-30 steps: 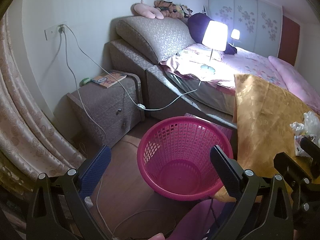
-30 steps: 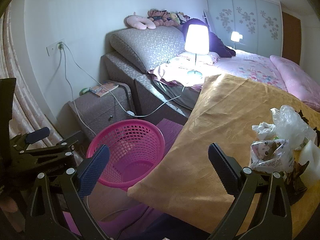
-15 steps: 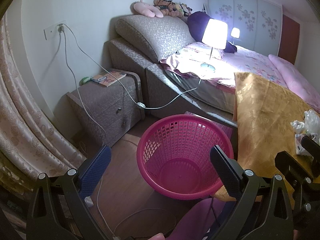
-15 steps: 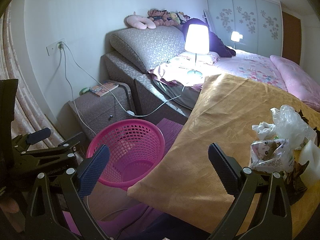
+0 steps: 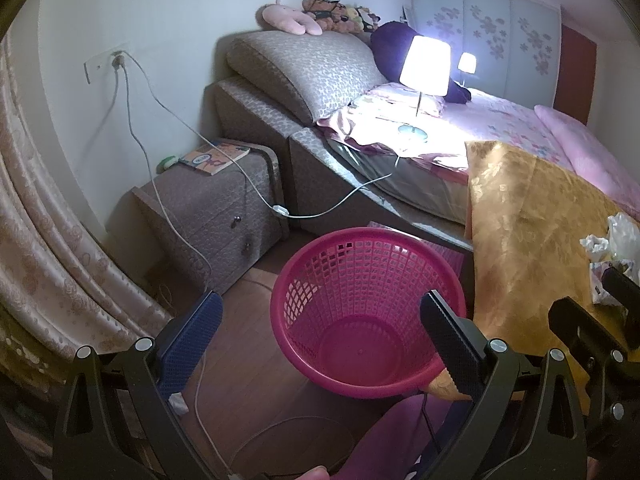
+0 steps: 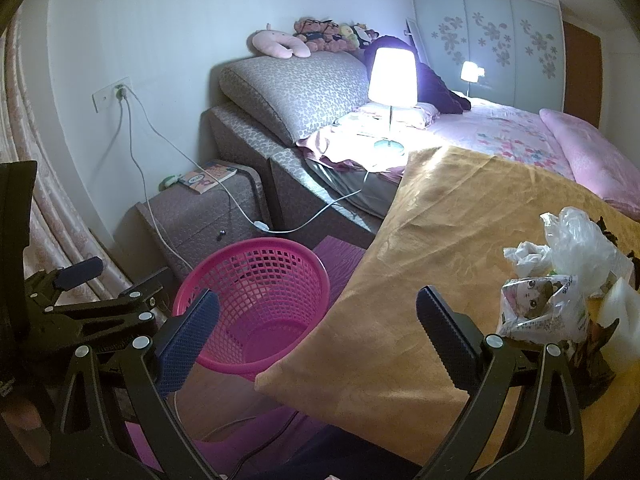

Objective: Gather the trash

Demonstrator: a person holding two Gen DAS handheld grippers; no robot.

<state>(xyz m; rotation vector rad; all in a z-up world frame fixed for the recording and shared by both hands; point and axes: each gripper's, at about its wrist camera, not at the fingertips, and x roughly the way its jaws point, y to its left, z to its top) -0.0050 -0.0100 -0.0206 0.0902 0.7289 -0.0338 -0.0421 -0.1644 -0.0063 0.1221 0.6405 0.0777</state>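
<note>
The trash point(image 6: 560, 288) ran off frame at the right edge. Both grippers, left point(image 5: 320, 336) and right point(image 6: 316, 332), stayed empty with jaws apart; the basket point(image 5: 368, 308) hardly moved.

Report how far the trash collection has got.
Nothing looks done: the pink basket on the floor is empty. Nothing is in hand either; the left gripper and right gripper are both open and hold nothing. All of it is left: the clear plastic bag, crumpled tissue and printed wrapper lie on the gold cloth.
</note>
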